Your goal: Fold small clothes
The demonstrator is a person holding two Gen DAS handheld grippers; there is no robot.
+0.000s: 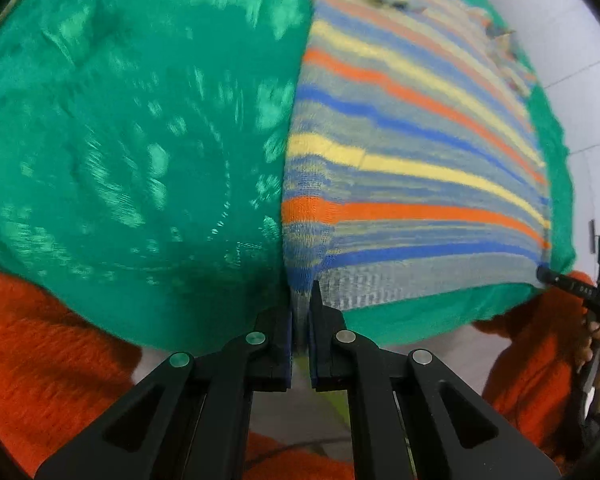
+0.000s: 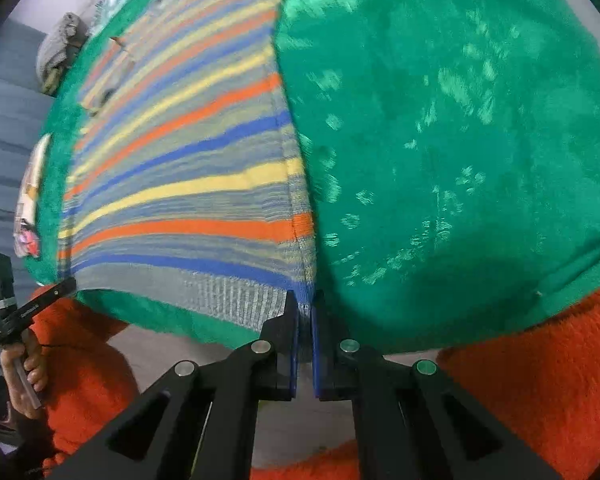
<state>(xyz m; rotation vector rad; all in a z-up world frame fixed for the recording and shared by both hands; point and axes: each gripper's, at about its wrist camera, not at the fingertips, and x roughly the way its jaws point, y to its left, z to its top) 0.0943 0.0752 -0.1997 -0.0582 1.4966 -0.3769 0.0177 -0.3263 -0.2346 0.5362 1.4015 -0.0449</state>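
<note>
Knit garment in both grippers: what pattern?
Knit garment: horizontal stripes of orange, blue and yellow on grey; clearest in the left wrist view.

Motion blur is smearing the pale flecks on the green towel (image 1: pixel 140 140). At two o'clock in the left wrist view, the striped knit (image 1: pixel 400 152) is fading into indistinct shapes. The small grey bundle (image 2: pixel 58 50) at ten o'clock in the right wrist view is staying unidentifiable.

Green fuzzy table cover (image 1: pixel 140 128), pale tiled floor (image 1: pixel 580 92)

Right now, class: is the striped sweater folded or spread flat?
Spread flat: the striped sweater lies open across the green blanket, each gripper pinching a hem corner.
</note>
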